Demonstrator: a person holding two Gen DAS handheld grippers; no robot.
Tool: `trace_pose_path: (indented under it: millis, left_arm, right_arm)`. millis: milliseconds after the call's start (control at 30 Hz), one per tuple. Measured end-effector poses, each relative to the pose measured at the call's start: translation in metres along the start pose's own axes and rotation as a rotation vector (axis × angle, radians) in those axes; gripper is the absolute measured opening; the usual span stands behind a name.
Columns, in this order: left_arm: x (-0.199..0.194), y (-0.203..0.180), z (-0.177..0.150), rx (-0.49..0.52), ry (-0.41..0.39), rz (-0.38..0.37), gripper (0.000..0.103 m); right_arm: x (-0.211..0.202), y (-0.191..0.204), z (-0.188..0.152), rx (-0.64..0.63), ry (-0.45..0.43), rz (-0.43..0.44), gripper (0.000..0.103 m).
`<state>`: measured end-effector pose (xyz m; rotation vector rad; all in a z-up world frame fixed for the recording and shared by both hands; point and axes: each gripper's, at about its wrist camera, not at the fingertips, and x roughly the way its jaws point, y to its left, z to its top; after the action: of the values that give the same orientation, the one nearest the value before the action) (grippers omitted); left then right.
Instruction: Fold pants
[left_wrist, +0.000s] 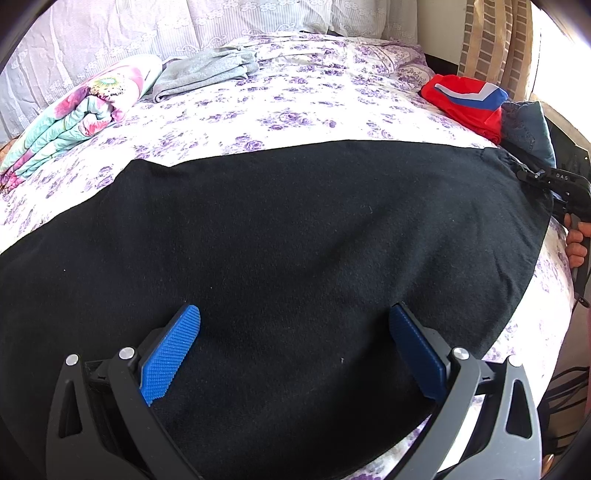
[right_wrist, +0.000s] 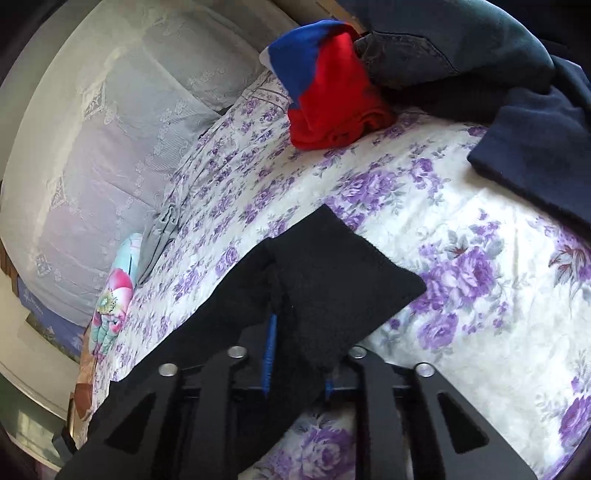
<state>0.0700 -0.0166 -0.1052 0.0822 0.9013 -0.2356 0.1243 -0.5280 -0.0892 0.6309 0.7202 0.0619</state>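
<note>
Black pants (left_wrist: 295, 251) lay flat on bed (left_wrist: 295, 107); soft, light, limp knit.
R tool (right_wrist: 295, 373) was pinched on a corner at one end; L tool (left_wrist: 295, 347) wide open over fabric, empty. Best hold: corners/edges.

Each black hand-held gripper (left_wrist: 295, 350) has 2 ribbed blue pads (left_wrist: 171, 350) and silver screws.

I see a purple-flowered bedsheet (left_wrist: 295, 99); far left a folded floral quilt (left_wrist: 74, 114) beside grey clothes (left_wrist: 207, 72), far right a red-and-blue garment (left_wrist: 469, 101) touching denim (left_wrist: 528, 125).
</note>
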Motion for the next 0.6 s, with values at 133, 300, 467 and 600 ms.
trace_pose_path:
  millis: [133, 300, 467, 600]
  left_arm:
    - [-0.002, 0.002, -0.001, -0.011, -0.010, -0.015, 0.099]
    - [-0.011, 0.011, -0.004, -0.050, -0.046, -0.065, 0.099]
    - [-0.011, 0.014, -0.004, -0.070, -0.044, -0.061, 0.099]
    - [-0.012, 0.011, -0.004, -0.054, -0.039, -0.041, 0.099]
  right_arm:
    - [-0.013, 0.044, -0.001, -0.187, -0.071, -0.105, 0.014]
    - [-0.032, 0.121, -0.016, -0.478, -0.178, -0.170, 0.013]
    - [-0.039, 0.204, -0.049, -0.742, -0.259, -0.170, 0.013]
    - [-0.037, 0.259, -0.082, -0.899, -0.280, -0.129, 0.013]
